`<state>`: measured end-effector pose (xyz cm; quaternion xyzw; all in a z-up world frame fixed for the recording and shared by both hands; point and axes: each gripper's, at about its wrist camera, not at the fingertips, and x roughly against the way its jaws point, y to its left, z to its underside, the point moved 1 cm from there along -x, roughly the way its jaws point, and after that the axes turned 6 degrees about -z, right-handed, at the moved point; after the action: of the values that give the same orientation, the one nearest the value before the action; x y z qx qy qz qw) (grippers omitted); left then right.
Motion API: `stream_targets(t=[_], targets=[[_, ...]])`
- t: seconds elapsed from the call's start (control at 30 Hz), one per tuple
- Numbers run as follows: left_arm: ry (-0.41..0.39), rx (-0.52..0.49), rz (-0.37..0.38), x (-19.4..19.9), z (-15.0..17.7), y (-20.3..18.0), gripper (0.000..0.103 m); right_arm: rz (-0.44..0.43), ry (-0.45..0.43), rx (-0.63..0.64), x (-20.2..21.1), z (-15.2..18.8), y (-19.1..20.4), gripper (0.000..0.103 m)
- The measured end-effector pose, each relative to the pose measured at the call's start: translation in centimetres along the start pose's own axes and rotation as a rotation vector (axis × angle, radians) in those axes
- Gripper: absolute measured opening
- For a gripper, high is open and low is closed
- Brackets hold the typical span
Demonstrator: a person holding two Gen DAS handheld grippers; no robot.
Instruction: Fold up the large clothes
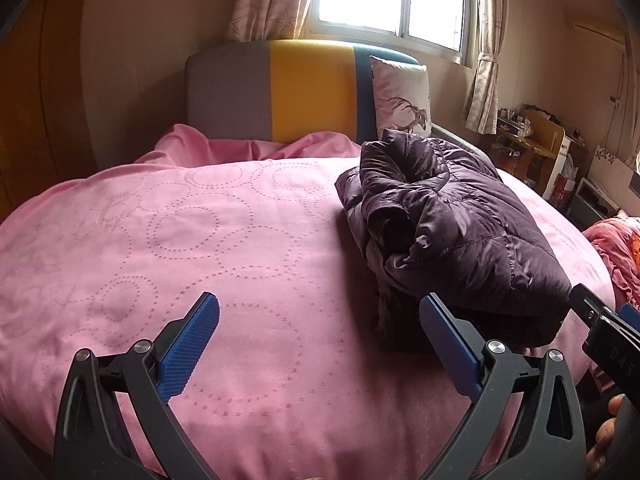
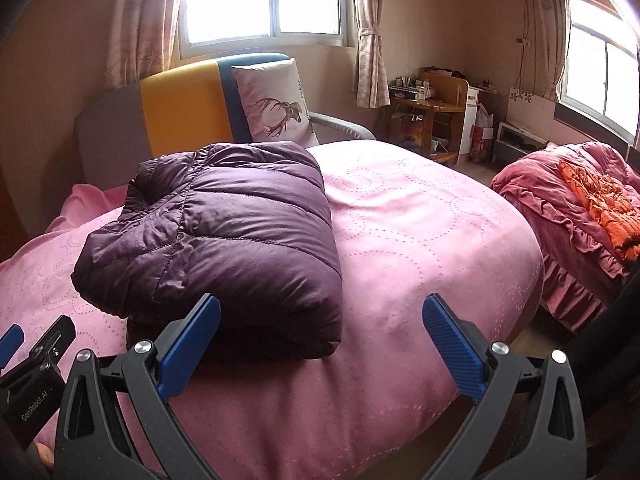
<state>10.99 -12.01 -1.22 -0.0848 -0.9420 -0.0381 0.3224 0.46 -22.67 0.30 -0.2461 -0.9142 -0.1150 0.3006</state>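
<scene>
Left tool [image 1: 320, 344] spread wide, empty; folded purple jacket [image 1: 452, 232] on pink bed [image 1: 200, 220]

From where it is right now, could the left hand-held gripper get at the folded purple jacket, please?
Probably yes: the left hand-held gripper is open, and the purple jacket lies just ahead to its right on the pink bedspread, with nothing between them.

shiny purple quilted jacket [image 2: 224, 220] on pink dotted-circle bedspread [image 2: 420, 248]; headboard [image 2: 176, 108] striped grey, yellow, blue.

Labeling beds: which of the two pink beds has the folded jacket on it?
The near bed, with the dotted-circle pink cover, holds the folded purple puffer jacket. The far bed has a ruffled cover and orange fabric.
</scene>
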Motion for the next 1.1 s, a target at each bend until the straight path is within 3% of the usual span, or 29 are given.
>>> stream_targets(t=[0.47, 1.1], targets=[[0.009, 0.012, -0.027, 0.5, 0.4, 0.2, 0.099, -0.048, 0.02, 0.022, -0.7, 0.7, 1.1, 0.101], [-0.003, 0.021, -0.009, 1.0, 0.2, 0.9, 0.099, -0.062, 0.026, 0.032, -0.7, 0.8, 1.6, 0.101]])
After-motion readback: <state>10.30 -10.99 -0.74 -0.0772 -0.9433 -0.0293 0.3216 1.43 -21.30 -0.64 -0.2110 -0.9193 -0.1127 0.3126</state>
